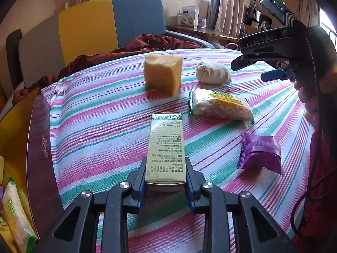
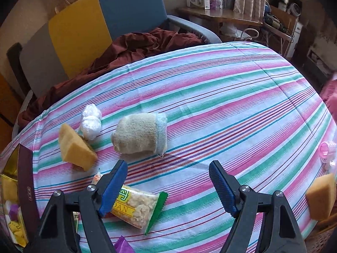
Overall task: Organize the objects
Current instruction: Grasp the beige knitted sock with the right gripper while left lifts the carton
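My left gripper (image 1: pixel 165 174) is shut on a pale green carton (image 1: pixel 165 145) and holds it over the striped tablecloth (image 1: pixel 101 113). On the cloth lie a yellow sponge (image 1: pixel 163 74), a rolled sock (image 1: pixel 212 72), a clear and green snack bag (image 1: pixel 221 105) and a purple packet (image 1: pixel 260 152). My right gripper (image 2: pixel 168 184) is open and empty above the snack bag (image 2: pixel 137 208), which lies by its left finger. It also shows in the left wrist view (image 1: pixel 252 69). The sock (image 2: pixel 141 133) and sponge (image 2: pixel 75 147) lie beyond it.
A dark red box (image 1: pixel 35 147) with a yellow inside holds packets at the left table edge. A white plastic wad (image 2: pixel 91 121) lies behind the sponge. A second sponge (image 2: pixel 321 196) and a pink object (image 2: pixel 327 150) sit at the right edge. A chair (image 2: pixel 105 21) with red cloth stands behind.
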`<state>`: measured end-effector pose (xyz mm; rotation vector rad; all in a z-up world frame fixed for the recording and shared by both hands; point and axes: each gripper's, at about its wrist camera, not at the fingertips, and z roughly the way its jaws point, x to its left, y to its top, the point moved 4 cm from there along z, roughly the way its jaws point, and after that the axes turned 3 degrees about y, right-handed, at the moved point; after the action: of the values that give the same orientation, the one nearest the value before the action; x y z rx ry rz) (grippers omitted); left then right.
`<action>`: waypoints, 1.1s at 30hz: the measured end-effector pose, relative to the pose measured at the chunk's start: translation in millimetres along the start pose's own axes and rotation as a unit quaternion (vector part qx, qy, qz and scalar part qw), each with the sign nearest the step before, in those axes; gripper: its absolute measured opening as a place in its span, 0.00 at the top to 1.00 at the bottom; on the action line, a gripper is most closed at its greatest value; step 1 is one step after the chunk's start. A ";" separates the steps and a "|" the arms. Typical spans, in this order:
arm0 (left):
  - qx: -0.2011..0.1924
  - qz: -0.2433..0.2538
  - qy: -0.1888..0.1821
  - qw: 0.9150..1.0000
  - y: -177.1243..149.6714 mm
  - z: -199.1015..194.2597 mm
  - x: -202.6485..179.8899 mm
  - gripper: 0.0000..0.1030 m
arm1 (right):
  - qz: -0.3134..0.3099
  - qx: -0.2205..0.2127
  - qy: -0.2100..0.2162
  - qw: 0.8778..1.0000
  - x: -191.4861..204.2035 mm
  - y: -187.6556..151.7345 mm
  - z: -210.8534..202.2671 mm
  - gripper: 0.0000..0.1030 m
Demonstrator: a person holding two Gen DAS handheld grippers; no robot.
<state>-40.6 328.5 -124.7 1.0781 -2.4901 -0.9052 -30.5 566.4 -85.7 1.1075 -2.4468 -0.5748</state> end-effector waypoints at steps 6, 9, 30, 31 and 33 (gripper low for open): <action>-0.008 0.000 0.000 1.000 -1.8 -0.4 0.0 0.71 | 0.022 0.013 0.025 0.999 4.7 2.8 6.8 0.22; -0.011 -0.004 -0.006 1.000 -2.3 -0.9 1.6 0.71 | 0.012 0.013 0.023 1.000 14.0 13.1 14.0 0.17; -0.010 0.005 0.015 1.000 -1.2 -3.6 -4.1 0.71 | -0.076 0.027 0.020 0.997 36.3 29.1 57.0 0.37; -0.008 0.001 0.018 1.000 -0.7 -5.0 -3.1 0.72 | -0.076 0.026 0.020 0.997 36.7 29.1 56.7 0.37; -0.005 -0.011 0.018 1.000 0.9 -11.6 -0.2 0.72 | -0.078 0.024 0.021 0.996 37.1 29.9 57.0 0.37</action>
<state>-35.5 324.1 -115.3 1.1102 -2.4463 -0.8947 -100.2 567.4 -111.5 1.3249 -2.3642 -0.5359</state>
